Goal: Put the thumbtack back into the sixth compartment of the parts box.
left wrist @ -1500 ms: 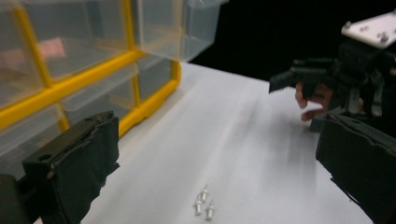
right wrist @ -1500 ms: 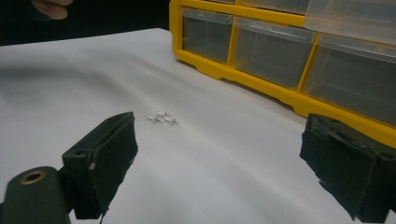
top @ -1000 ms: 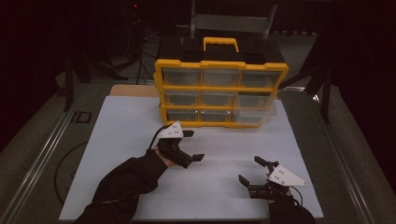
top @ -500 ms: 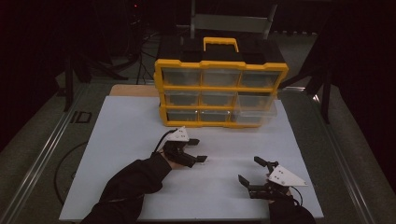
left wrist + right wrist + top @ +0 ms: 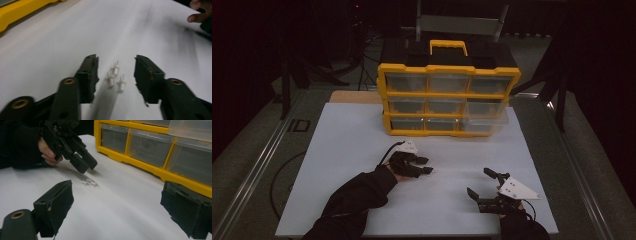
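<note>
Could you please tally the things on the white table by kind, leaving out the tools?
Small white plastic pins: 3
Yellow-framed organiser cabinet with clear plastic drawers: 1
Total: 4

In the left gripper view, the two black jaws of the left gripper (image 5: 116, 75) rose from the bottom edge and stood apart, with a gap between them. The jaws had just been closing. In this gap three small white pins (image 5: 115, 77) lay close together on the white table (image 5: 50, 45). Each pin had a thin metal tip. The pads did not touch the pins on any side. At the top left corner a yellow edge of the storage box (image 5: 20, 10) was visible. At the top right corner some fingertips of the person's other hand (image 5: 197, 15) rested near the table edge.
</note>
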`<state>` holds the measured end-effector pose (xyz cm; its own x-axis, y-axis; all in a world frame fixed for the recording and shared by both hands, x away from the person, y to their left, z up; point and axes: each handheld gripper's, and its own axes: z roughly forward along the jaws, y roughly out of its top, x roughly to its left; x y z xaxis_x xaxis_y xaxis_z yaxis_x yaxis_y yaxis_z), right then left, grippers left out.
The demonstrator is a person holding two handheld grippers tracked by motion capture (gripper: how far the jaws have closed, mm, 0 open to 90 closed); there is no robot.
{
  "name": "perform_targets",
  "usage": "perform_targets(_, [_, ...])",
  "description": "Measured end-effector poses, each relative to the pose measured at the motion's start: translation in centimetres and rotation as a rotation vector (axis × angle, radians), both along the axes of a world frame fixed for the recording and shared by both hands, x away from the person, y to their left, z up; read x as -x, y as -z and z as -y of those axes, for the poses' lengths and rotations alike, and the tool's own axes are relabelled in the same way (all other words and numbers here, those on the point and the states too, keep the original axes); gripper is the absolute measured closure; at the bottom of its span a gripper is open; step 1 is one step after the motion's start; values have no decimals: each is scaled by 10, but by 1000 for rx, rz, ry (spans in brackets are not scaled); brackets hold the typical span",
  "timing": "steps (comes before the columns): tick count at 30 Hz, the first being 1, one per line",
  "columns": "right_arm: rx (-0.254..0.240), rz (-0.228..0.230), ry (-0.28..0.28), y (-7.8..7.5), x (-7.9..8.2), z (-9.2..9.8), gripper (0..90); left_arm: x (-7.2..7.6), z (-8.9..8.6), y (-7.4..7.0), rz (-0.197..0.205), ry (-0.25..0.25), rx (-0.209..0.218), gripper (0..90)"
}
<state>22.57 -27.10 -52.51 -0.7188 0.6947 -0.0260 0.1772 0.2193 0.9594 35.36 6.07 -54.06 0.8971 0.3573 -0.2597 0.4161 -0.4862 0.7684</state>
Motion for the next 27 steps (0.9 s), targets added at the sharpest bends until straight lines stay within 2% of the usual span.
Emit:
perform_targets(6, [3, -1, 1, 0, 0, 0, 104, -1, 6, 5, -26, 13, -54, 672])
perform_targets(11, [2, 0, 3, 0, 0, 0, 104, -3, 9, 8, -38, 6, -81, 724])
perform_targets(15, [4, -1, 0, 0, 0, 0, 104, -3, 12, 8, -34, 15, -110, 804])
perform_targets(18, [5, -2, 0, 0, 0, 0, 104, -5, 12, 8, -39, 9, -114, 847])
perform_targets(27, [6, -6, 1, 0, 0, 0, 104, -6, 14, 7, -41, 16, -129, 861])
